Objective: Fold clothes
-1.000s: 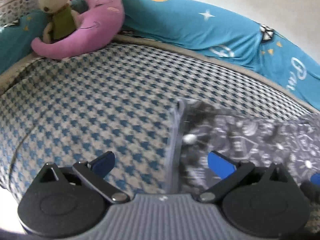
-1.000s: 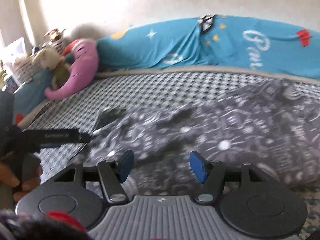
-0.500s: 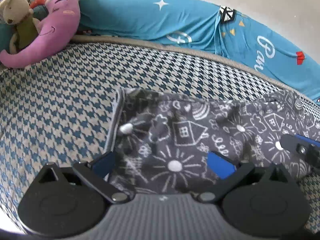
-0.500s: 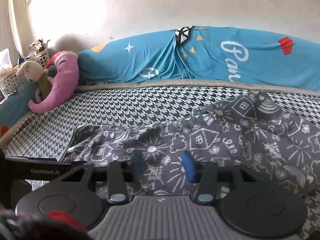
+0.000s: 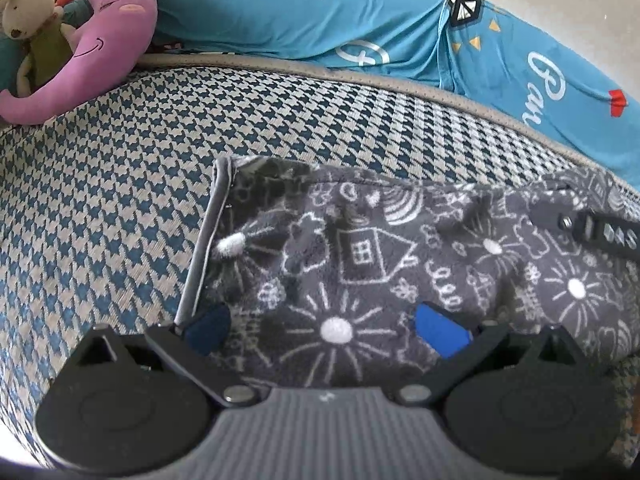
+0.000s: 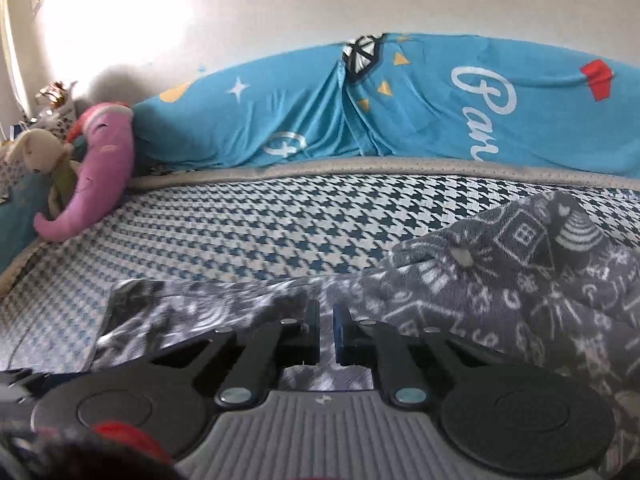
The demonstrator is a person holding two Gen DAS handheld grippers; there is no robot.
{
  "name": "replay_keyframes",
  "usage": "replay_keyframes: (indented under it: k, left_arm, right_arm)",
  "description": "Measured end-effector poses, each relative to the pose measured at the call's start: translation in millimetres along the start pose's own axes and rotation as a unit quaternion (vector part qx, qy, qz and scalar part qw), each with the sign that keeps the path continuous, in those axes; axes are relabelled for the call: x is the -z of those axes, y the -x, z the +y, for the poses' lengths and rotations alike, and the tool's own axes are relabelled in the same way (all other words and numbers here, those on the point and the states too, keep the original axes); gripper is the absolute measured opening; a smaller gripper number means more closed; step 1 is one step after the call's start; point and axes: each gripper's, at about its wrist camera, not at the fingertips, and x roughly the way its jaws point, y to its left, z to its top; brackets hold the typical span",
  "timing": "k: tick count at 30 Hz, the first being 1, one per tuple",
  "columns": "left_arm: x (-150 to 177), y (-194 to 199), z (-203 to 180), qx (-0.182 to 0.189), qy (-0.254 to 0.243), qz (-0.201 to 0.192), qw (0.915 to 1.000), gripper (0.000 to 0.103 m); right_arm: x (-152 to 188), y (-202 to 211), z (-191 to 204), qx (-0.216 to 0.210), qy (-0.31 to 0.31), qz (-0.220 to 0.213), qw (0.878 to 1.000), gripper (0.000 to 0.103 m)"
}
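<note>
A grey doodle-print fleece garment (image 5: pixel 400 264) lies on the houndstooth mattress (image 5: pixel 120 184), bunched at the right. The left gripper (image 5: pixel 324 330) hovers wide over its near-left edge; the right gripper (image 6: pixel 327 334) is nearly closed, seemingly pinching the near edge. Spreading seems in hand; next, the left must grip its corner.

Both wrist views low, close over bed (image 5: pixel 120 184), facing blue bedding (image 6: pixel 420 112) at wall; both share patterned garment (image 5: pixel 360 256), purple plush (image 6: pixel 108 172).

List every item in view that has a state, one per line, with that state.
Left tool: open, fingers apart over the cloth.
Right tool: nearly shut; whether it pinches cloth cannot be told.
Grey patterned garment: lying rumpled on the mattress.
Moon plush: leaning against the blue bedding.
</note>
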Motion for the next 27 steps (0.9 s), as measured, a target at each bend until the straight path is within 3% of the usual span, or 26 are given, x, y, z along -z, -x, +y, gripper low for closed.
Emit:
replay_keyframes:
  k: [2, 5, 16, 27]
  left_arm:
    - [1, -1, -2, -0.006, -0.006, 0.0, 1.0, 0.103]
    - [0, -1, -4, -0.01, -0.009, 0.001, 0.9999, 0.103]
    - [-4, -4, -5, -0.013, -0.011, 0.0, 0.9999, 0.103]
    - [-6, -13, -4, -0.018, -0.026, -0.014, 0.9994, 0.103]
  right_arm:
    - [-1, -12, -7, 0.011, -0.014, 0.015, 1.0, 0.009]
    - [-4, -25, -12, 0.017, -0.028, 0.028, 0.999, 0.0]
    - [-12, -51, -17, 0.016, -0.057, 0.041, 0.997, 0.0]
    - [1, 1, -14, -0.002, -0.048, 0.021, 0.999, 0.0]
